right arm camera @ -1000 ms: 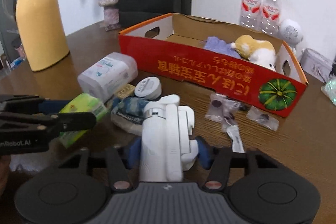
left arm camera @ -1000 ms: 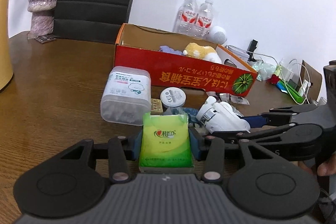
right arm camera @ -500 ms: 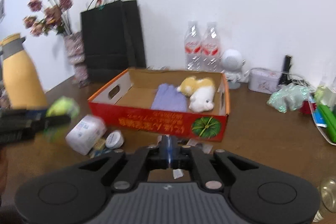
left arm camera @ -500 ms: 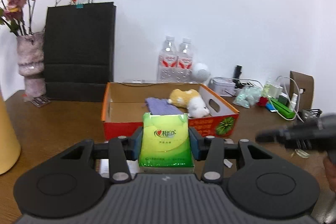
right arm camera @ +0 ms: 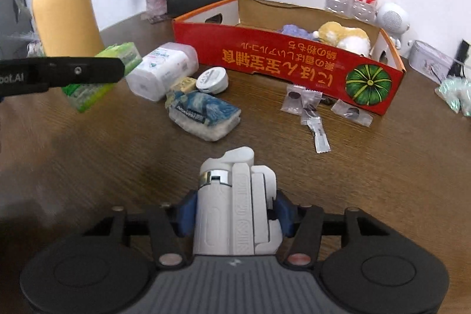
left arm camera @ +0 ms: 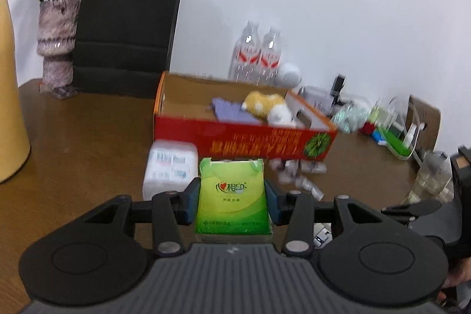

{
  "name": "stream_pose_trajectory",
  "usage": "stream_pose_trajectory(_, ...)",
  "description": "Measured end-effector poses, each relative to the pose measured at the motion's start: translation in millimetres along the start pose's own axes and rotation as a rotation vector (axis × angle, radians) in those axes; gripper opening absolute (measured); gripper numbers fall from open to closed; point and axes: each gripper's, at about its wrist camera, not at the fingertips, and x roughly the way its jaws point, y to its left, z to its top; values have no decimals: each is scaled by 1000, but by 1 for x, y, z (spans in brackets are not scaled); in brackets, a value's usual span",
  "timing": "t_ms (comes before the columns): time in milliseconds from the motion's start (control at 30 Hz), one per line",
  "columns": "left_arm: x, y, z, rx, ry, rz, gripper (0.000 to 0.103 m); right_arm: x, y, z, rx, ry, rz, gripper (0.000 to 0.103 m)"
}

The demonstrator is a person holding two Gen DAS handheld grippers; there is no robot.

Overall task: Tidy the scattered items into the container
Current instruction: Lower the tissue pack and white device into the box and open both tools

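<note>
**As both grippers hold an item, the box stands open beyond them**

Seen from the left wrist, the left gripper (left arm camera: pixel 232 196) has its fingers clamped on a green tissue pack (left arm camera: pixel 232 202), held upright above the brown tabletop (left arm camera: pixel 88 137). Beyond it stands the red cardboard box (left arm camera: pixel 235 137), holding a plush toy (left arm camera: pixel 265 105) and a purple cloth (left arm camera: pixel 226 111). A clear plastic tub (left arm camera: pixel 169 167) lies just in front of the box.

From the right wrist, the right gripper (right arm camera: pixel 235 209) grips a white folding gadget (right arm camera: pixel 223 219). Its fingers have just been spreading, with their blue pads against the gadget's sides. A blue-printed pack (right arm camera: pixel 203 114), a round tin (right arm camera: pixel 212 80) and small sachets (right arm camera: pixel 306 103) lie scattered before the box.
</note>
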Motion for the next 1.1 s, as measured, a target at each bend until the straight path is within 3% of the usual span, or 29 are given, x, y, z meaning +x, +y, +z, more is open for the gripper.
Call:
stream_pose_trajectory(100,6,0,39,31,-27,-13,45,-29,-11,17,38,-82,-5,53)
stream_pose_trajectory(200,36,3,93,36,-33,-4,45,-55,-36,63,93,-193,-14,53)
stream_pose_trajectory(300,98,10,145,-5,47,8,45,-63,-62,127,146,-286,-35,53)
stream_pose_trajectory(433,203,30,174,-71,238,100,45,-18,-87,210,220,-255,-2,53)
stream_pose_trajectory(533,264,45,172,-114,319,180,45,42,-96,248,230,-188,-18,53)
stream_pose_trajectory(667,304,48,169,-68,358,248,45,113,-110,264,298,-88,-35,53)
stream_pose_trajectory(833,323,60,167,-68,388,232,52,159,-122,263,339,-54,-30,53)
stream_pose_trajectory(967,315,68,173,-100,385,218,54,191,-131,264,389,13,-29,55)
stream_pose_trajectory(1000,309,71,175,-120,368,199,58,195,-133,263,404,20,-9,54)
stream_pose_trajectory(1033,300,75,178,-149,340,161,76,198,-135,261,415,21,19,54)
stream_pose_trajectory(1067,292,78,181,-171,312,119,86,198,-136,261,421,18,44,54)
stream_pose_trajectory(1100,283,80,183,-180,292,87,87,195,-136,260,417,9,56,54)
